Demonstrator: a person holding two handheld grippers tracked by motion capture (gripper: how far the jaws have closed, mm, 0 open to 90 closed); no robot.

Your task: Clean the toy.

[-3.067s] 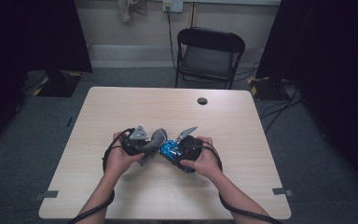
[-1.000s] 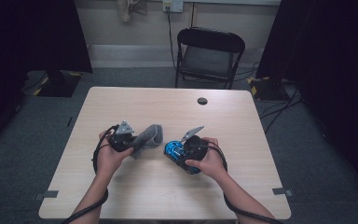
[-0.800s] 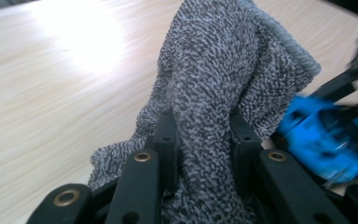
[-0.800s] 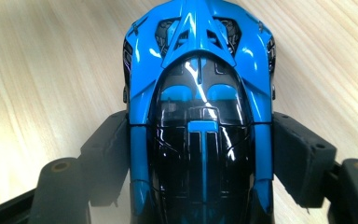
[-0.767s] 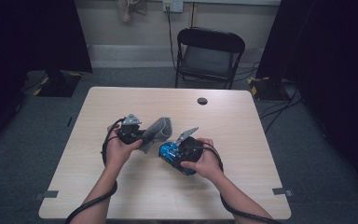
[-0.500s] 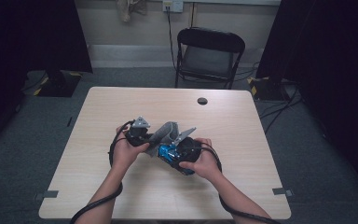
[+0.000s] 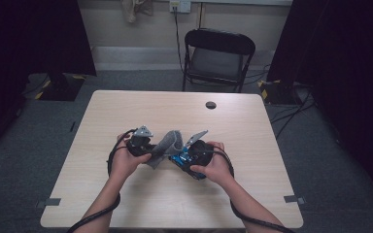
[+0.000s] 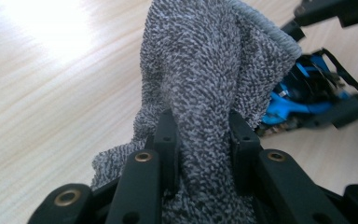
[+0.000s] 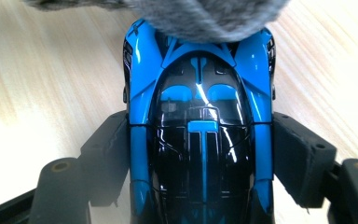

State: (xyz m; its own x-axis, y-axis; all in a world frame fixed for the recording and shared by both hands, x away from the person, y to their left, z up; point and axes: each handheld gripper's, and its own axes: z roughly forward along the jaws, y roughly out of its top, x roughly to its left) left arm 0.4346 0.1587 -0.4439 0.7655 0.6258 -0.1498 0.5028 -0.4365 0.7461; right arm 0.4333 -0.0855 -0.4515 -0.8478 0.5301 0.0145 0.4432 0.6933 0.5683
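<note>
Right gripper view is showing me the glossy blue-and-black toy sports car sitting lengthwise between my right gripper's jaws, which are closing on its two flanks and holding it; I am judging it a hard, light plastic shell, smooth and slippery, so the sides near the doors are the sound place to grip, not the thin rear wing or the nose. At the top of that frame the speckled grey terry cloth is touching the car's front end. In the left gripper view my left gripper is pinching a bunched fold of that cloth between nearly closed jaws; it is soft, limp and light, so it is draping and will follow wherever I am pulling it. In the high view, both tools are meeting at the centre of the frame, slightly low, on the pale wooden table, with the car just right of the cloth. Bare tabletop is lying on every side, the edges well apart from my hands; a small dark round disc is sitting toward the upper middle, clear of the work.
</note>
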